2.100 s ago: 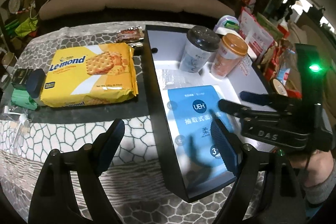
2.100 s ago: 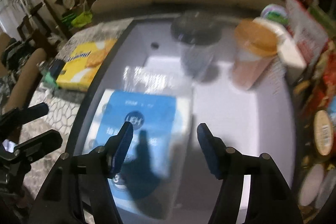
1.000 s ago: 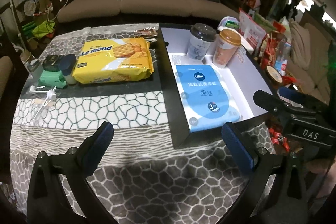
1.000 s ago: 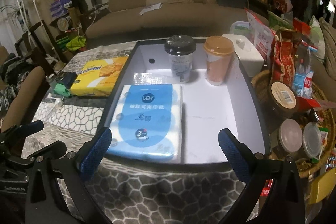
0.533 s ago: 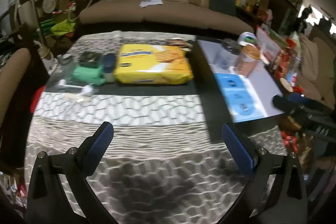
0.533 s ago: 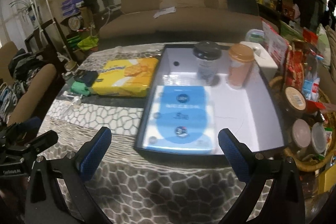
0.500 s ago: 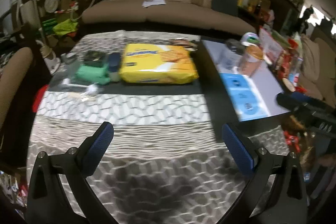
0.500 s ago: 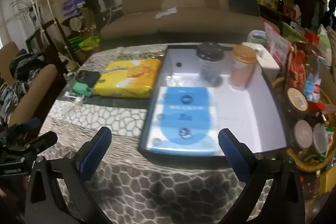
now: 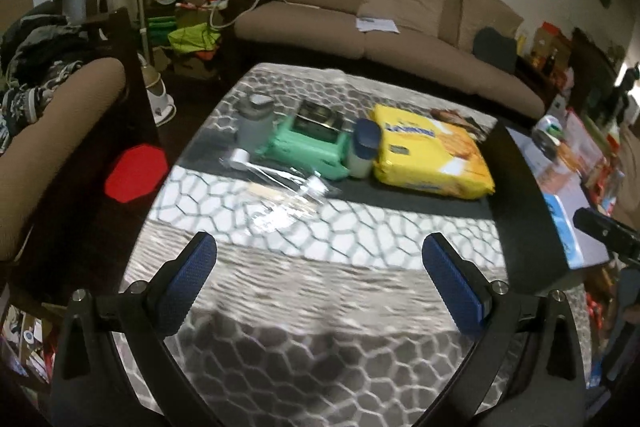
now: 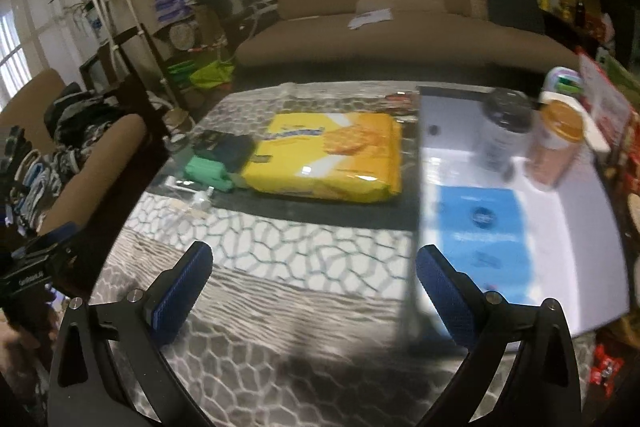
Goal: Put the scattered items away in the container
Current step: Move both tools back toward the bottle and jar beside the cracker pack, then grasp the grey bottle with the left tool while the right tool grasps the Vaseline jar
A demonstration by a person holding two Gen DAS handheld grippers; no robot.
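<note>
On the surface just left of the black container (image 10: 416,163): yellow cracker pack (image 10: 332,157), flat, light, crinkly, easy to crush. Best held gently by the long sides. Left gripper (image 9: 320,281) and right gripper (image 10: 314,289) both wide apart, holding nothing.

Dim, motion-blurred fisheye views (edges bent, corners black), glare on tabletop (image 9: 280,203).
</note>
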